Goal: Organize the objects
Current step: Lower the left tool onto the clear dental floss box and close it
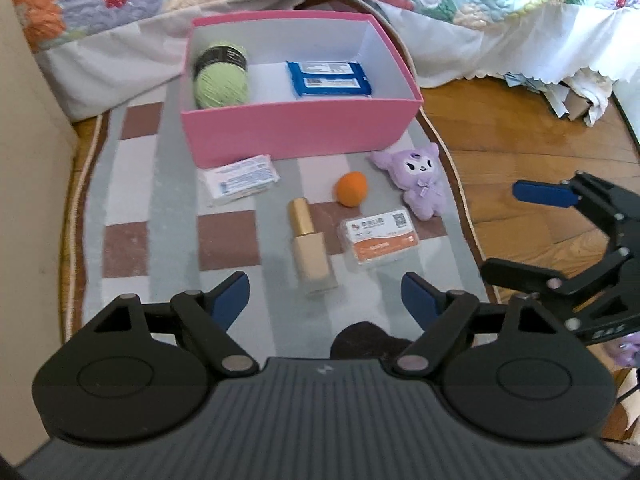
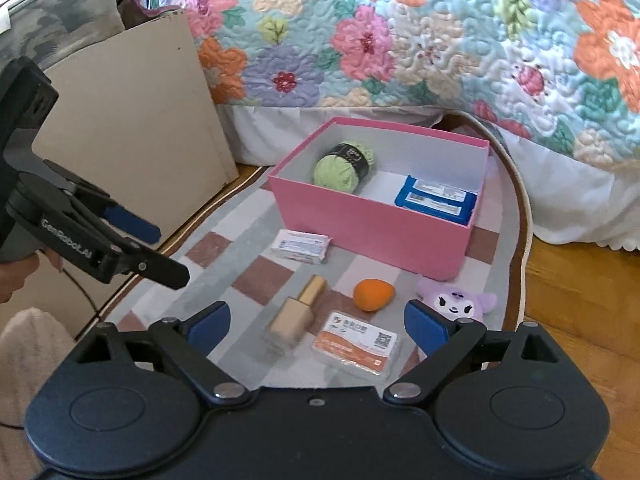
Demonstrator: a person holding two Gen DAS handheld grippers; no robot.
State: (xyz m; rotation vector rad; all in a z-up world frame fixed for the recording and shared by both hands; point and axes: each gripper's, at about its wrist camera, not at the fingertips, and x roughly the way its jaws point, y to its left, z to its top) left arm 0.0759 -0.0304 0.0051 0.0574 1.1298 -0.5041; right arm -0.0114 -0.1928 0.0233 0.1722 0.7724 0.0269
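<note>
Plush half hidden behind right tongs, bottle blurred

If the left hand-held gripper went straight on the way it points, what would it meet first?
Probably the foundation bottle: it lies on the rug just ahead of the open left hand-held gripper, roughly centred between its fingers. Depth is hard to judge through the fisheye.

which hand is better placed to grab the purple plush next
Right, probably. The purple plush lies just beyond the right tool, beside its right-hand finger, and its jaws are open. From the left tool, the plush sits farther off to the right, past the orange sponge.
</note>
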